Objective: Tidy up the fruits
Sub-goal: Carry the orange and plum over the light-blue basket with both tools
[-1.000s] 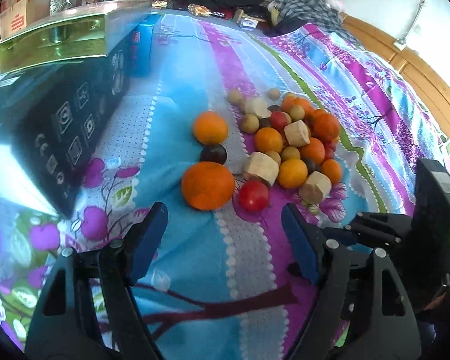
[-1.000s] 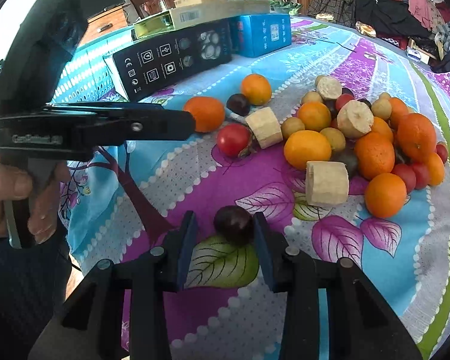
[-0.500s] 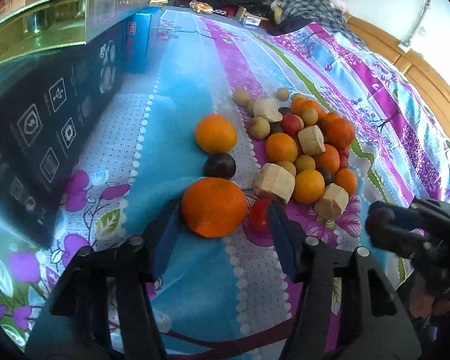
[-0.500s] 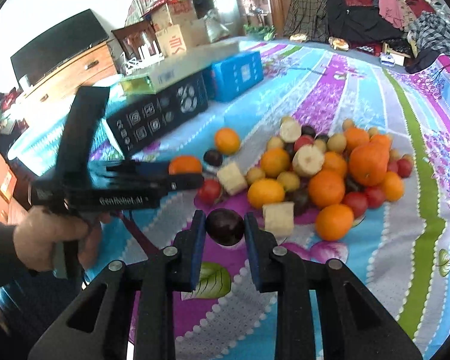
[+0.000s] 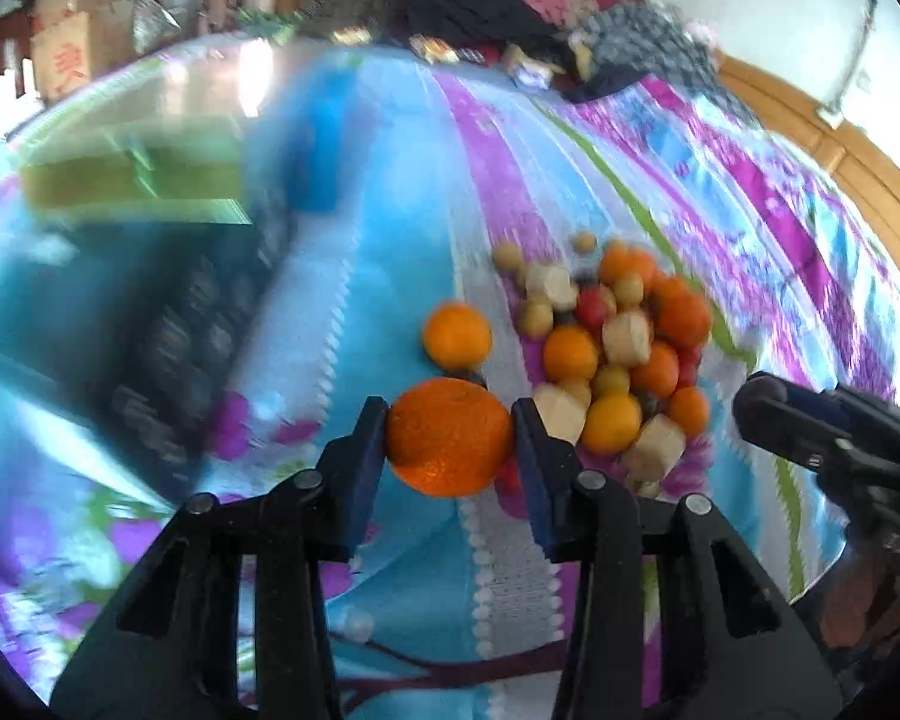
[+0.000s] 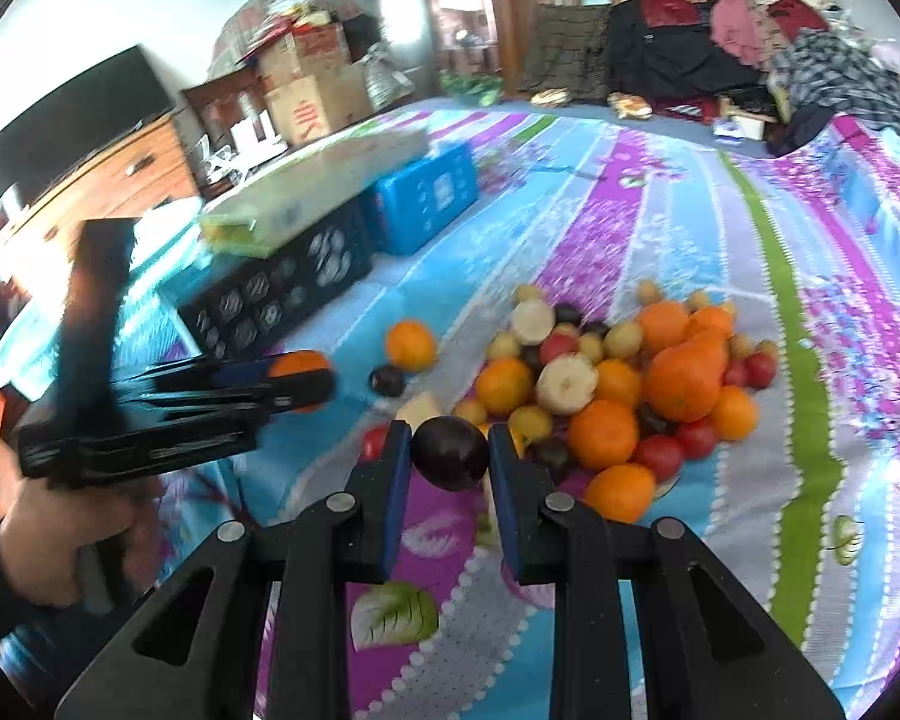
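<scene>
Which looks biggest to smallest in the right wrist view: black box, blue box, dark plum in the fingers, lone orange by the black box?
1. black box
2. blue box
3. dark plum, though nearness to the camera inflates it
4. lone orange, likely larger than the plum in reality

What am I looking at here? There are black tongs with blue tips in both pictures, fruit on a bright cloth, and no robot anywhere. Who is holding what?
There is no robot: a person holds a hand-held gripper in each hand, and each carries a wide-angle camera looking along its two fingers. One picture is from the left one, one from the right. The left hand-held gripper is closing its blue pads on a large orange. The right hand-held gripper is shut on a dark plum. In the right view you also see the person's hand gripping the left tool. On the flowered bedspread lies a fruit pile, with boxes beside it.
</scene>
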A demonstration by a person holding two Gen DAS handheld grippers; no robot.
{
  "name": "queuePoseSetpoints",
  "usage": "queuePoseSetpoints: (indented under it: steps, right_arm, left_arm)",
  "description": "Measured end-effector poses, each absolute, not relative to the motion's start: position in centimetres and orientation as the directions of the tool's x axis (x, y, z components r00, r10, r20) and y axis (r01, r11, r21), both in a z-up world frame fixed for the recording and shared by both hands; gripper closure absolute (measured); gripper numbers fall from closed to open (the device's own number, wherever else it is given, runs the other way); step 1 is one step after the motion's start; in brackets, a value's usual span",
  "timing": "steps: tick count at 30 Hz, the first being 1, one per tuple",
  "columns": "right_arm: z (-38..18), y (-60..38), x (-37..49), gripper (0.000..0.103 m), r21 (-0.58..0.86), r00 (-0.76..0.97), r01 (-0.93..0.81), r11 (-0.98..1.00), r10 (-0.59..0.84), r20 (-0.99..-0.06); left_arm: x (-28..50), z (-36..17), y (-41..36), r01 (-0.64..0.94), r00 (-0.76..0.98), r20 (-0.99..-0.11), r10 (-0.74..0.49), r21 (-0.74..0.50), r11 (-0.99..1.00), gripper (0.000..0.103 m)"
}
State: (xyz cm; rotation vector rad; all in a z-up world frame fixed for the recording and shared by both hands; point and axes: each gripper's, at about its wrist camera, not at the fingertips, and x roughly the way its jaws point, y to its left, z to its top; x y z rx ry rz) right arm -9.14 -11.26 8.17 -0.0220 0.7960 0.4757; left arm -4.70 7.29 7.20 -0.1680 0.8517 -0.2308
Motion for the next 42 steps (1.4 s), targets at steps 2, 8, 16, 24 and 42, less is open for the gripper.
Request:
queuePoseSetpoints:
  steps: [2,8,16,24,42]
  right_arm:
    - [9.5,-11.1,-8.7,0.074,0.130,0.632,-0.379,0.916,0.359,-0.687]
    - [14.0,-9.9,-7.4,0.074,0.094,0.699,-0.313,0.945,0.297,-0.651]
    - [18.9,-5.8,-5.8,0.074,0.080,0.714,-0.354,0.932,0.324,-0.621]
    - [23.9,2.4,-5.2,0.074,0.068,0.698,-0.477,0.876,0.424,-0.577]
    - [21.3,23.1,-6.0,0.074,0.135,0.385,-0.733,0.667,0.570,-0.726]
  left_arm:
    - [-5.4,9.4,7.9,0.111,0.675,-0.701,-0.232,-0.215,0.970,0.060]
    - [-6.5,15.1,11.2,0.011,0.753,-0.647,-0.121,-0.171,0.985,0.060]
    - [-8.1,19.7,16.9,-0.109,0.791,-0.611,-0.026,-0.183,0.977,0.060]
    - [-10.2,22.1,23.1,-0.258,0.794,-0.600,0.099,-0.185,0.948,0.060]
    - [-12.9,17.6,34.6,-0.501,0.661,-0.719,0.215,-0.210,0.839,0.060]
